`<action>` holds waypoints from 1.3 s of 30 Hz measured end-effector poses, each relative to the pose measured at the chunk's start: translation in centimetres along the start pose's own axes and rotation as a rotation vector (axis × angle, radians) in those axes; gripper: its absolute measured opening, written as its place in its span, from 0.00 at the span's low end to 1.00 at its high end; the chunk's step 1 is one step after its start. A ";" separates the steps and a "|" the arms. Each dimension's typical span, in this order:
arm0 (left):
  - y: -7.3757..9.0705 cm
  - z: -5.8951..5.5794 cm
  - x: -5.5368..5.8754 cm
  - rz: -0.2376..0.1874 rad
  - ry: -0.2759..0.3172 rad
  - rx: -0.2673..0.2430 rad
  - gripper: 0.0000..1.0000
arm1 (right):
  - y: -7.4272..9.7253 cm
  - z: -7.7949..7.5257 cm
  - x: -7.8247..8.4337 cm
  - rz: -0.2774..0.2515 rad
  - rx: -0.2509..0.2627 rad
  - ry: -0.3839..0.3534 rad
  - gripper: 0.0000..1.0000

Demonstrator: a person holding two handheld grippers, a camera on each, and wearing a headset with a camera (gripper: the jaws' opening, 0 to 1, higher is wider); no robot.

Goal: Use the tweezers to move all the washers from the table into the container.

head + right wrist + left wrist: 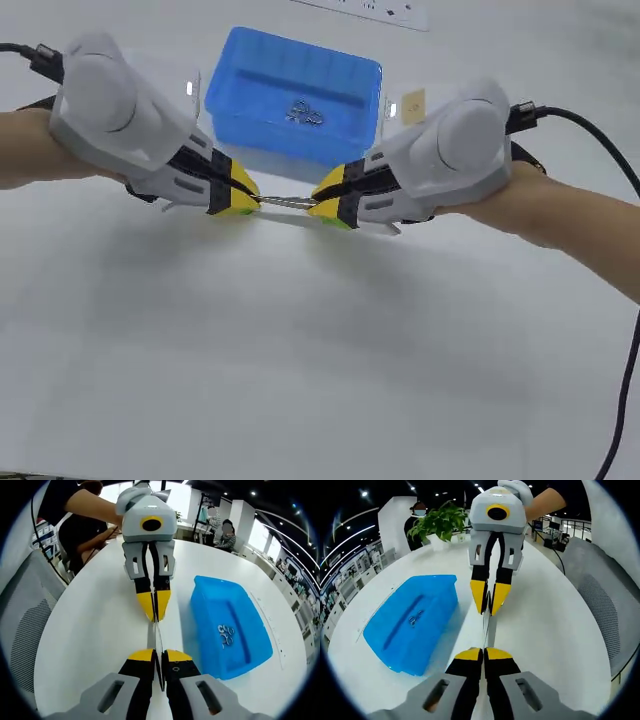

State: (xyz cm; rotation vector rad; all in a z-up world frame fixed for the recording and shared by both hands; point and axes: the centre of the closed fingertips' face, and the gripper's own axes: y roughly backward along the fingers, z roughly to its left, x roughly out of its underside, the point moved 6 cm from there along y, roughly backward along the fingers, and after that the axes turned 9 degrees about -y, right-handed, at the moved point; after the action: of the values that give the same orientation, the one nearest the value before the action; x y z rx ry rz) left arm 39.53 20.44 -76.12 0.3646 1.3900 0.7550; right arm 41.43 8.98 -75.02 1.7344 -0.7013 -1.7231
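Note:
The thin metal tweezers (287, 203) hang level above the white table, held at both ends. My left gripper (243, 199) is shut on one end and my right gripper (327, 203) is shut on the other, tips facing each other. Just behind them stands the blue container (250, 90) with several washers (305, 113) inside. In the left gripper view my own tips (483, 653) pinch the tweezers (485, 627), and the container (395, 640) lies to the left. In the right gripper view my tips (155, 654) clamp the tweezers (157, 631), with the container (250, 645) and washers (226, 634) to the right.
A power strip (370, 9) lies at the table's far edge and a small yellow tag (413, 102) sits right of the container. A black cable (620, 300) trails from the right gripper. A potted plant (440, 522) and a mesh chair (605, 610) stand beyond the table.

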 end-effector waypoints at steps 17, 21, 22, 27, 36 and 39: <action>-0.2 0.2 -0.1 0.007 0.043 0.004 0.07 | -0.6 -0.1 0.6 0.029 -0.006 0.003 0.09; -0.3 0.0 -0.3 0.007 0.043 0.010 0.08 | -0.6 -0.2 0.5 0.032 -0.009 0.006 0.09; -0.3 0.0 -0.4 0.008 0.040 0.014 0.08 | -0.6 -0.2 0.5 0.034 -0.010 0.010 0.09; -0.5 -0.1 -0.7 0.019 0.030 0.020 0.10 | -0.6 -0.3 0.5 0.041 -0.008 -0.009 0.10; -0.4 -0.3 -0.9 0.022 0.034 0.021 0.10 | -0.8 -0.5 0.5 0.058 -0.017 -0.032 0.11; -0.4 -0.3 -1.0 0.021 0.044 0.025 0.11 | -0.9 -0.5 0.6 0.061 -0.019 -0.044 0.11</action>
State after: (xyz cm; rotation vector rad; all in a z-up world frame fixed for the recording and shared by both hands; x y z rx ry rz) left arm 39.33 19.39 -75.69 0.3846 1.4402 0.7681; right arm 41.88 9.18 -76.03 1.6495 -0.7469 -1.7255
